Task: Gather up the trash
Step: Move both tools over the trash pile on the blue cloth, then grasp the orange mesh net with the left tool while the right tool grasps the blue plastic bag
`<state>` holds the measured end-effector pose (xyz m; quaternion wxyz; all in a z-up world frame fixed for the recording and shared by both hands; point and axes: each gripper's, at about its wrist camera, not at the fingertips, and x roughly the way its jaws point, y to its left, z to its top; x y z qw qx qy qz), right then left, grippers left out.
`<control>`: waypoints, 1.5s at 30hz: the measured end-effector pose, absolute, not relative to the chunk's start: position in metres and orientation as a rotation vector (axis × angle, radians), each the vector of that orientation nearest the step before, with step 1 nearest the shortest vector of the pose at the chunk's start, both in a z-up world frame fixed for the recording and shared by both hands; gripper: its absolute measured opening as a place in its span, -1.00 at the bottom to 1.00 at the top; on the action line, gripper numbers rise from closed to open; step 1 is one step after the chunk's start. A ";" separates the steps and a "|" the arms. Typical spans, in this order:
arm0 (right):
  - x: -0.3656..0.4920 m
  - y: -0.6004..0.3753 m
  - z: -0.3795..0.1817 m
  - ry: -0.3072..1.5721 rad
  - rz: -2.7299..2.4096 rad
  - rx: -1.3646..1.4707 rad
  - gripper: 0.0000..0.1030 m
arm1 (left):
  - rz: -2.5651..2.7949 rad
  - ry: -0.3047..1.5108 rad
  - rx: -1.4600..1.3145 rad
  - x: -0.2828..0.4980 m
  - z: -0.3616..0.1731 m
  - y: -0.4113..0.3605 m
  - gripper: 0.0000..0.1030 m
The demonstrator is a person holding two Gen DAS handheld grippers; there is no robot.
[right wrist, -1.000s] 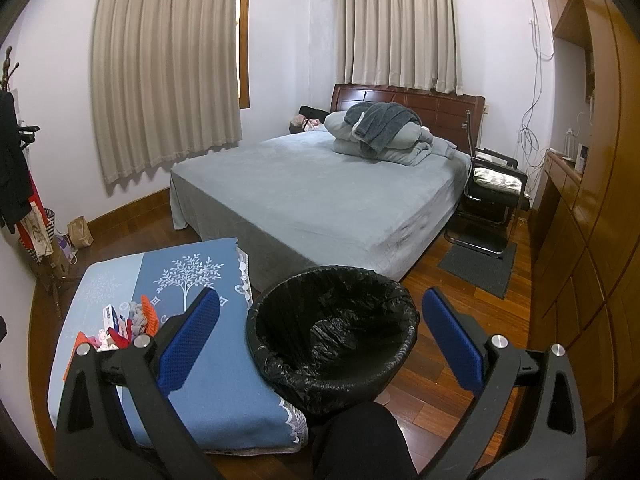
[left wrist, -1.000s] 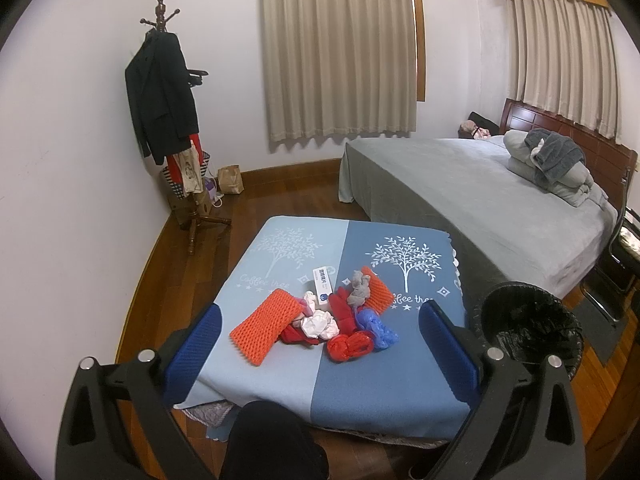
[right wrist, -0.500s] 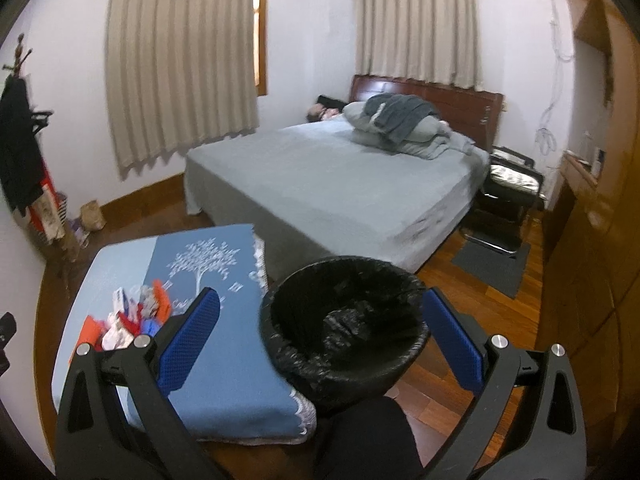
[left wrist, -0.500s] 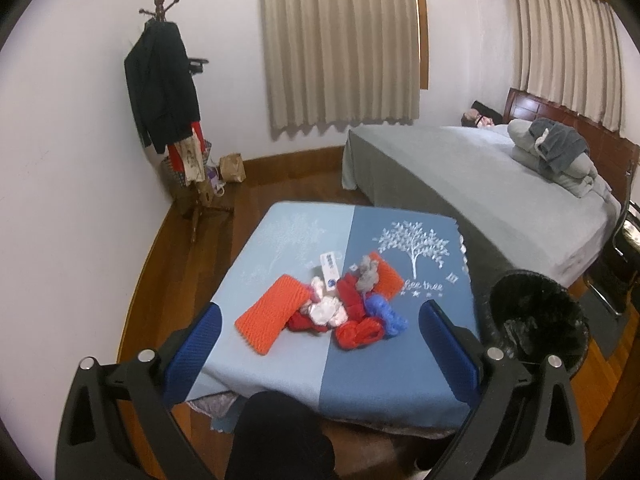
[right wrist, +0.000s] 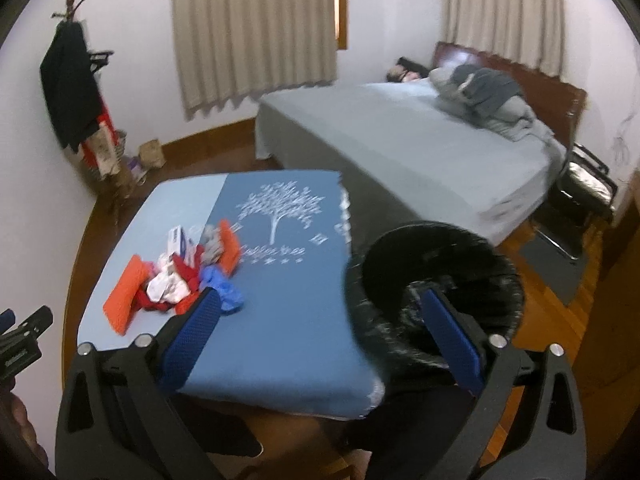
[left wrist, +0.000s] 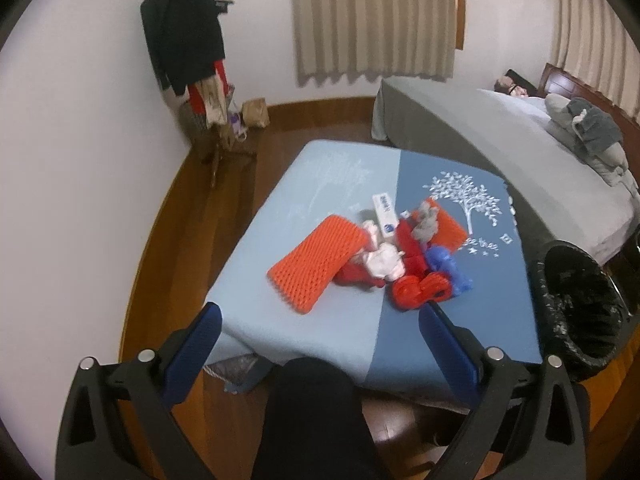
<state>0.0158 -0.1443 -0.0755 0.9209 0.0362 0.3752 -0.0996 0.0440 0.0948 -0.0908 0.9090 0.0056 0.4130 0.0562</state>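
Tilting downward over the near edge of the table (left wrist: 332, 332), the left hand-held gripper (left wrist: 320, 344) is hanging with its blue pads spread wide and nothing between them. Ahead of it, the trash pile (left wrist: 384, 256) is lying near the middle of the blue tablecloth: an orange foam net sleeve (left wrist: 316, 262), crumpled white paper, red and blue plastic scraps and a small white box (left wrist: 385, 213), all touching one another. Bare cloth is showing between the pile and each table edge. The right hand-held gripper (right wrist: 320, 334) is also pointing down, its jaws having just been closing a little yet standing wide, with nothing between them; its left pad is hovering just beside the pile, its right pad over the black-lined trash bin (right wrist: 432, 280). The bin is standing on the wooden floor, just beside the table's right edge, between the table and the bed (right wrist: 408, 148).
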 end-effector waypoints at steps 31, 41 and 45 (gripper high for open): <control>0.165 -0.052 -0.218 1.053 0.129 0.081 -0.17 | 0.092 0.995 0.023 0.141 -0.193 0.128 0.88; 0.200 -0.049 -0.246 1.108 0.128 0.081 -0.17 | 0.088 1.058 0.051 0.176 -0.231 0.127 0.86; 0.211 -0.050 -0.255 1.124 0.128 0.074 -0.17 | 0.093 1.086 0.053 0.184 -0.245 0.132 0.70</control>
